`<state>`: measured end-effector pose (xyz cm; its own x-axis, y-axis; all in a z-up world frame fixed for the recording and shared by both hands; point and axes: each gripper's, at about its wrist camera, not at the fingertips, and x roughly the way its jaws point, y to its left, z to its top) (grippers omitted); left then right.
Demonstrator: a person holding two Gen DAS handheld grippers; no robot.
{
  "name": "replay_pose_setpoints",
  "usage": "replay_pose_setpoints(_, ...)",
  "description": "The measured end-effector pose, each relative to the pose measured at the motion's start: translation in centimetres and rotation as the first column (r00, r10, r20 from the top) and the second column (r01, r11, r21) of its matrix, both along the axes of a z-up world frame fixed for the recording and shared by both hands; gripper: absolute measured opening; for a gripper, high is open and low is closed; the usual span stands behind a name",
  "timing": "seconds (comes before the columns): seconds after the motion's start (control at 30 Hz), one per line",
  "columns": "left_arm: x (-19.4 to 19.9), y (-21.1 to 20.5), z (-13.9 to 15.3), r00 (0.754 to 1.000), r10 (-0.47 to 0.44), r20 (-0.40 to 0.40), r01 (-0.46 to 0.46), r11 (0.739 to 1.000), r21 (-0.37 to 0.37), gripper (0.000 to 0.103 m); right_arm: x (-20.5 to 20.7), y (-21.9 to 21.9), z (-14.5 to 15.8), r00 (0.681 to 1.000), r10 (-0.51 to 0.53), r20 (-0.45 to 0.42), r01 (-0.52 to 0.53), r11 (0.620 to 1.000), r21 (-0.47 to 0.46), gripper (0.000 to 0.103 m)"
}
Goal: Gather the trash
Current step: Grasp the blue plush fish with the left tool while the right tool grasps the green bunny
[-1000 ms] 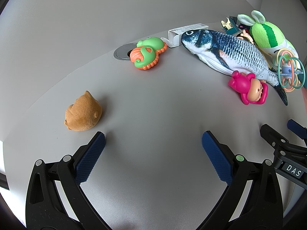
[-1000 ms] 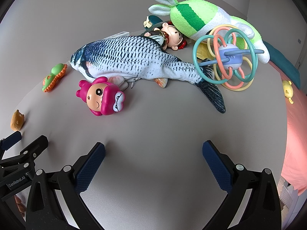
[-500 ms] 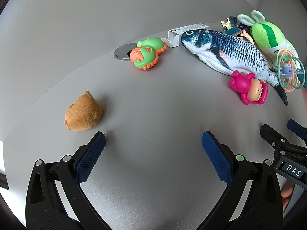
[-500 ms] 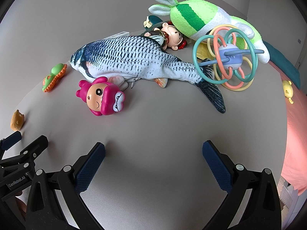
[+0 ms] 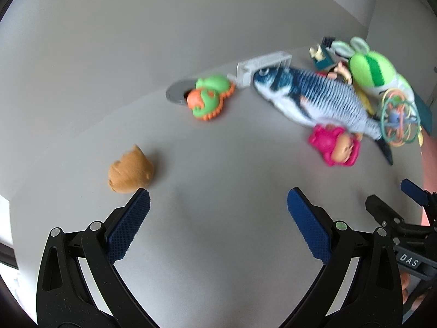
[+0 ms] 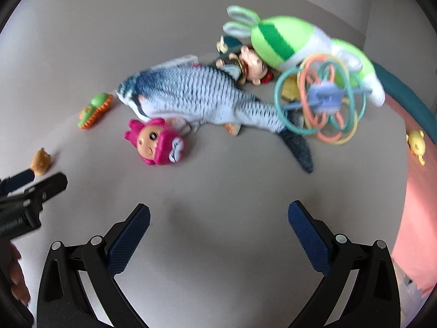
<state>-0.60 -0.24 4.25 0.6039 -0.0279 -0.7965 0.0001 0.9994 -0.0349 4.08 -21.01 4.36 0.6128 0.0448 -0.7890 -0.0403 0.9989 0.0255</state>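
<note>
Bright even light, motion blur, fisheye warp

Both views smear with motion blur; the plush fish (image 6: pixel 207 95) hides most of the white box (image 6: pixel 180 61), and the left tool (image 6: pixel 30 188) is cut off at nine o'clock.

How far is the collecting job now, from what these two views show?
Nothing looks collected yet. Both the left gripper and the right gripper are open and empty above the table. Still lying there: the brown toy, the green and orange toy, the plush fish, the pink doll head, the ring ball and the green plush. No bin is visible.
</note>
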Motion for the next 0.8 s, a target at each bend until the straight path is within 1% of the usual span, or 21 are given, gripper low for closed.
replay_pose_setpoints(0.1,0.0,-1.4,1.5,1.000,-0.006,0.011,0.006,1.000,-0.020,0.097,-0.4,-0.9,1.7,1.000,0.021,0.022,-0.021,1.000,-0.001,0.101)
replay_pose_setpoints(0.17,0.3,-2.0,2.6,1.000,-0.010,0.014,0.010,1.000,-0.013,0.097,-0.6,-1.8,3.0,0.999,0.026,0.048,-0.026,1.000,-0.009,0.101)
replay_pose_setpoints(0.27,1.4,-4.3,3.9,1.000,-0.017,0.006,0.017,1.000,-0.004,0.097,-0.4,-3.7,5.2,0.996,0.020,0.090,-0.018,1.000,-0.020,0.101)
replay_pose_setpoints(0.4,3.4,-6.8,4.7,1.000,-0.015,-0.016,0.015,1.000,-0.020,0.097,1.2,-6.6,7.8,0.992,-0.001,0.125,0.005,0.999,-0.037,0.101)
replay_pose_setpoints(0.47,5.1,-7.8,5.0,0.999,-0.006,-0.035,0.004,0.999,-0.043,0.097,3.0,-7.4,8.8,0.991,-0.006,0.132,0.013,0.998,-0.055,0.101)
replay_pose_setpoints(0.6,7.7,-9.0,4.5,0.996,0.025,-0.089,-0.032,0.996,-0.084,0.097,6.8,-9.2,10.3,0.991,0.000,0.132,0.011,0.996,-0.085,0.101)
replay_pose_setpoints(0.7,10.1,-10.1,3.4,0.988,0.051,-0.143,-0.067,0.992,-0.105,0.097,9.5,-9.2,10.6,0.990,0.031,0.139,-0.011,0.990,-0.143,0.101)
replay_pose_setpoints(0.8,11.7,-10.7,2.4,0.980,0.082,-0.183,-0.102,0.989,-0.104,0.097,12.1,-8.7,10.7,0.987,0.080,0.138,-0.051,0.979,-0.198,0.101)
